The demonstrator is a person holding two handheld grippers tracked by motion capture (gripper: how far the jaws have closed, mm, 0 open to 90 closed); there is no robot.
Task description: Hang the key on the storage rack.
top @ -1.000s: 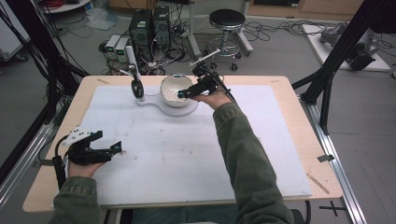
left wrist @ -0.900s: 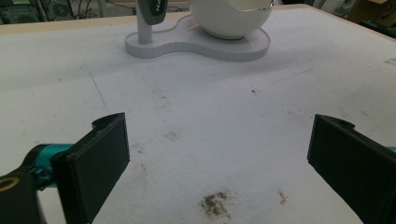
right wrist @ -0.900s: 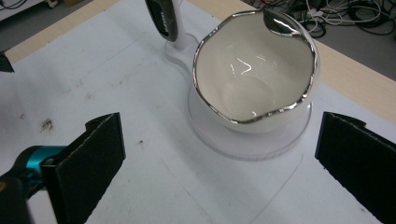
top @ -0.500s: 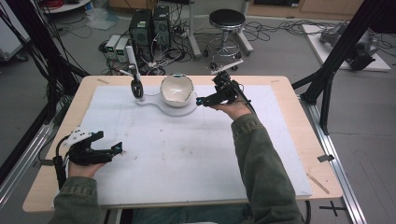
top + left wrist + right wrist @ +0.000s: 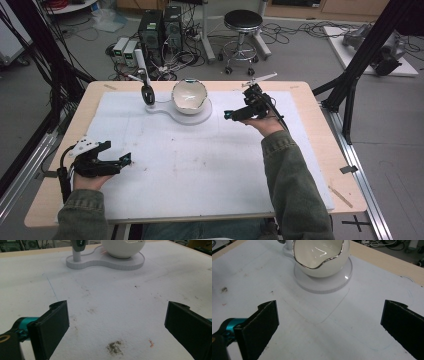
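Wooden table (image 5: 320,150) covered by a white, stained mat (image 5: 200,170), standing on a grey floor (image 5: 310,55) strewn with cables, with computer towers (image 5: 160,25) and a round black stool (image 5: 242,22) beyond the far edge. At far centre, a glossy white egg-shaped bowl with a jagged silver rim (image 5: 189,95) sits on a flat white base (image 5: 172,111) beside a short post (image 5: 148,95). Right gripper (image 5: 235,115), jaws spread and empty, is just right of the bowl; left gripper (image 5: 122,160), likewise spread and empty, lies near-left, well apart.

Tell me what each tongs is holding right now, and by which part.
Nothing is held. The left tongs and the right tongs both stand wide open over the bare white mat, apart from the egg-shaped bowl.
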